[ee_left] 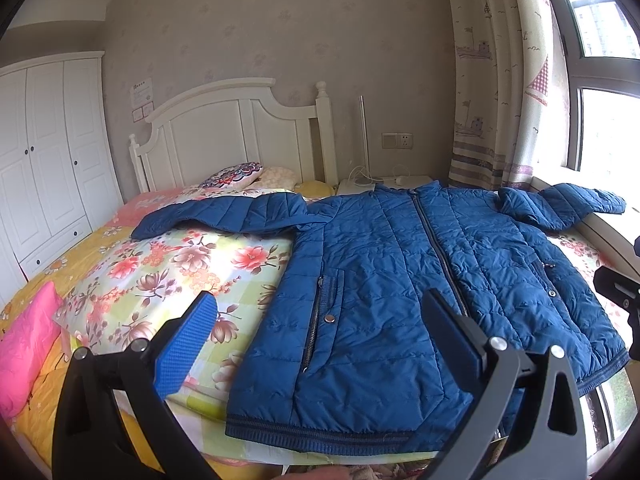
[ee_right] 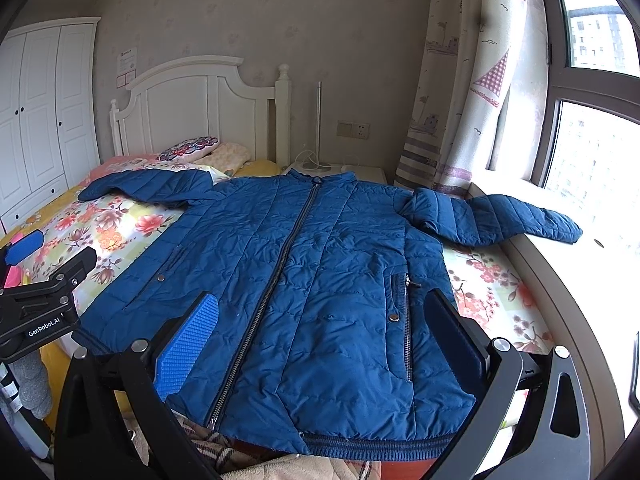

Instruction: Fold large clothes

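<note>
My blue quilted jacket (ee_left: 400,280) lies flat and zipped across the centre of the frame on the floral bed (ee_left: 180,272). Both my left hand-held gripper (ee_left: 320,320) and right hand-held gripper (ee_right: 320,320) hover wide, empty, above its hem.

— Where does the blue quilted zip-up jacket (ee_right: 304,280) lie?

— Flat on the flower-patterned bed (ee_left: 180,272), front up, collar toward the white wooden headboard (ee_left: 236,136), hem at the near edge.

— And its sleeves?

— Spread out: one across the bed toward the white wardrobe (ee_left: 44,152), the other reaching onto the pale window sill (ee_right: 560,264) (its cuff rests there).

— What lies behind it?

— Two patterned pillows (ee_left: 236,174) against the headboard; a white bedside table (ee_right: 360,172) between bed and curtain (ee_right: 460,80).

— On the left?

— A pink cushion (ee_left: 24,344) at the bed's edge.
</note>
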A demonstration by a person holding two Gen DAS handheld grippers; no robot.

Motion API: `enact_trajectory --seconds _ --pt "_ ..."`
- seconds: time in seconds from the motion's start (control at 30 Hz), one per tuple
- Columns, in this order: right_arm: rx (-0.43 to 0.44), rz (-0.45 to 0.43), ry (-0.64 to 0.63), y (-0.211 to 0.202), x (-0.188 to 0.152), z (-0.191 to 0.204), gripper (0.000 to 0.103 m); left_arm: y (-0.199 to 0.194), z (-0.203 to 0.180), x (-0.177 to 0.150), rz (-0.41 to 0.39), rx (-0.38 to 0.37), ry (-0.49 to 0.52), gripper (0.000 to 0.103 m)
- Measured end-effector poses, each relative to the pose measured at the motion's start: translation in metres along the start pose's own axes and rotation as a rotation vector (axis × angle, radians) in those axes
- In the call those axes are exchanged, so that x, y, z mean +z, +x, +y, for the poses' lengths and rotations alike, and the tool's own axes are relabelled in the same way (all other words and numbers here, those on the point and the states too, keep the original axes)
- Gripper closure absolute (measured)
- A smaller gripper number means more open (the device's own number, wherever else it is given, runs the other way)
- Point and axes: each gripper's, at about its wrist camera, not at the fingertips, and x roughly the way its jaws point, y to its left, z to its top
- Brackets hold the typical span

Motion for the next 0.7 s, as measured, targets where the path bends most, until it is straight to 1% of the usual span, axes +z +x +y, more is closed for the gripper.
enact_trajectory --seconds 0.43,0.7 --pt "0.008 0.019 0.017 0.0061 -0.0024 -0.0042 0.005 0.0006 0.0044 -0.0042 0.011 0.001 -0.006 0.002" --pt "0.004 0.015 0.024 0.0053 -0.0034 -0.0064 0.005 0.0012 0.0015 -0.0036 0.012 0.000 0.007 0.002"
